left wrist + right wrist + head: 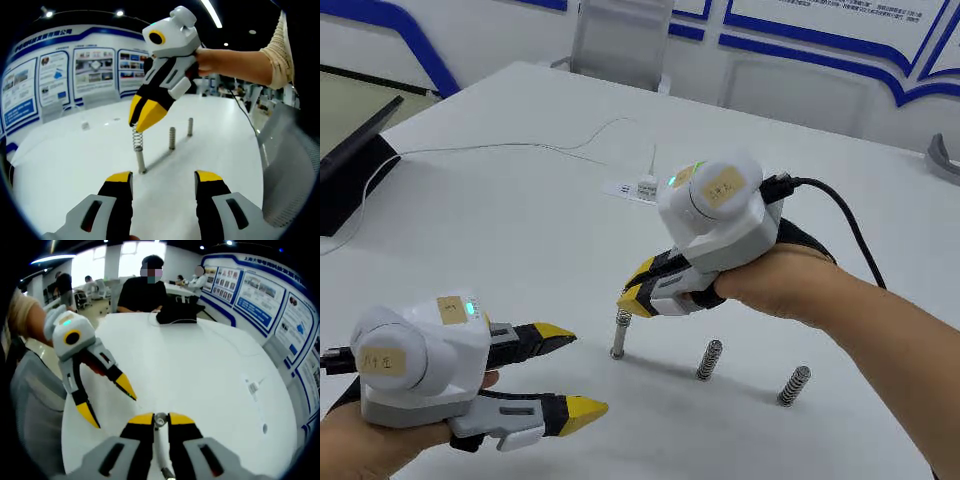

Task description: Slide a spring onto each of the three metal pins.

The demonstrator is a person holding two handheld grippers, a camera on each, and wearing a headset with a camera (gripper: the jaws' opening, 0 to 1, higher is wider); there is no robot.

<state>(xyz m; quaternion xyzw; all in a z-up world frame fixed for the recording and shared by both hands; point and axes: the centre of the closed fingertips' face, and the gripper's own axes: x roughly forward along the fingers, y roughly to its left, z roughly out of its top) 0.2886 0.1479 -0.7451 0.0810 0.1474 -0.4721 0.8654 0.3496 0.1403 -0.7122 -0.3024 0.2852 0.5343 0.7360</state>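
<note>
Pinching the small silver coil spring [137, 139], the right yellow-tipped gripper [632, 300] may push crooked and jam it on the thin metal pin [141, 162]; the left gripper [583, 371] hangs wide.

- The white table [520, 200] is lit brightly and evenly from overhead; only faint, soft shadows are cast beside the pins [618, 338].
- Ceiling lights [119, 13] are blown out to glare.
- Edges of both gripper views are bent by fisheye distortion.

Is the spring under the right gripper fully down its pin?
Partway: the spring covers the top of the pin, bare shaft below; right gripper shut on it.
</note>
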